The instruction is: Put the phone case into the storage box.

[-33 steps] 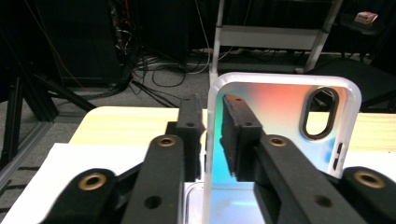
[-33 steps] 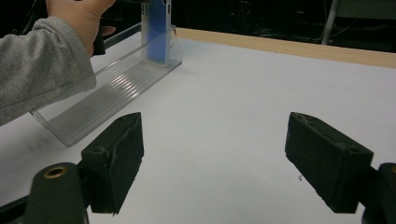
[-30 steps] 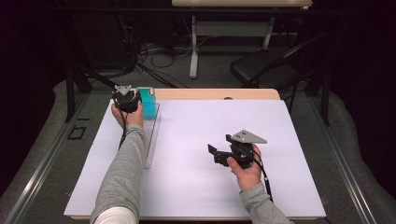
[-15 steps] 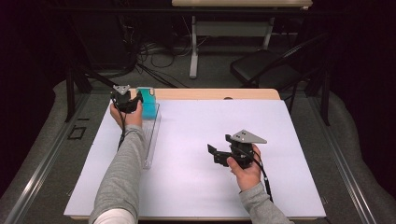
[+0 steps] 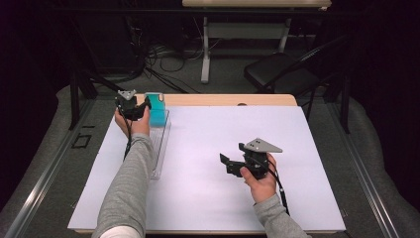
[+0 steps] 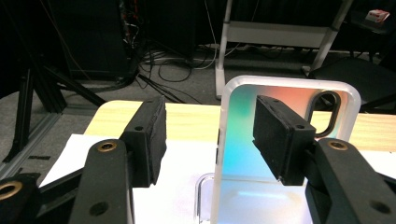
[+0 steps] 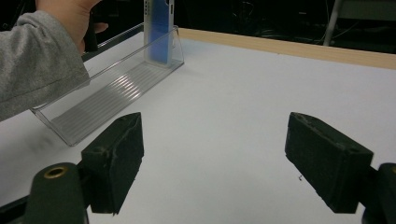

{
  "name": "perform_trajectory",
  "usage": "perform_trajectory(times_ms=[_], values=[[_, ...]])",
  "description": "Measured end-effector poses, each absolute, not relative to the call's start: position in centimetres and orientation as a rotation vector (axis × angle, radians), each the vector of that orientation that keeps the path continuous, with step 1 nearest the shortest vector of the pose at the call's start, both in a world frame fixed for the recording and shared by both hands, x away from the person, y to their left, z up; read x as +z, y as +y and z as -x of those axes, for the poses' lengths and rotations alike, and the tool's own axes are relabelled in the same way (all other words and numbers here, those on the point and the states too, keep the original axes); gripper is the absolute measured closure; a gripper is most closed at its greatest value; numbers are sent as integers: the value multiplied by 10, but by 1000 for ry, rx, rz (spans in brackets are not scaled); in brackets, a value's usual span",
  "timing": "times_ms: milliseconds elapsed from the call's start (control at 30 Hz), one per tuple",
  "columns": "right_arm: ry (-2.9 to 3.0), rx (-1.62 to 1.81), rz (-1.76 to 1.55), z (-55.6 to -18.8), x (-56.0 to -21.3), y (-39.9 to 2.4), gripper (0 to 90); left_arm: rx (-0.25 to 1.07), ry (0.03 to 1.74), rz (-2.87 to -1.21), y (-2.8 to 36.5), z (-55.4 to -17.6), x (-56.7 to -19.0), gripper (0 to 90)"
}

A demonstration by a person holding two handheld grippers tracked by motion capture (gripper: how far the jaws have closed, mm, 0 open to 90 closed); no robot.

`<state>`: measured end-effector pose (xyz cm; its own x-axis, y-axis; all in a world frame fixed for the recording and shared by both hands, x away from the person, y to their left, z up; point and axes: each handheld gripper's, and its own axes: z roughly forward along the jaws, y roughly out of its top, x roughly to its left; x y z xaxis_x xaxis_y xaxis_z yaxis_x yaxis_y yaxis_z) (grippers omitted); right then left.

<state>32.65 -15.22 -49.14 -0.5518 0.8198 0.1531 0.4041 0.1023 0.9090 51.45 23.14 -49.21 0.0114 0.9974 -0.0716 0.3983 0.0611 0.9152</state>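
The phone case (image 6: pixel 243 154), iridescent teal with a clear rim, stands upright at the far end of the clear plastic display stand (image 5: pixel 159 148) on the white table sheet (image 5: pixel 208 198). The left gripper (image 5: pixel 146 105) brackets it; its jaws have just been opening and the left pad stands clear of the case. The right gripper (image 5: pixel 233 156) hangs open over bare sheet, well apart, with nothing between its jaws.

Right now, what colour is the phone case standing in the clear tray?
Teal, shading to peach, white-rimmed phone case; clearest in the left gripper view.
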Motion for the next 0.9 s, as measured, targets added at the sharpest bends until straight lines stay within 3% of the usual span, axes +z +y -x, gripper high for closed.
perform_trajectory(times_ms=[500,900], values=[[2001,1450,-1192,-326,-491,-149,196,911,1536,-1501,243,-500,-478,445],[2007,1445,-1187,-328,-491,-151,196,868,1458,-1482,249,-489,-460,446]])
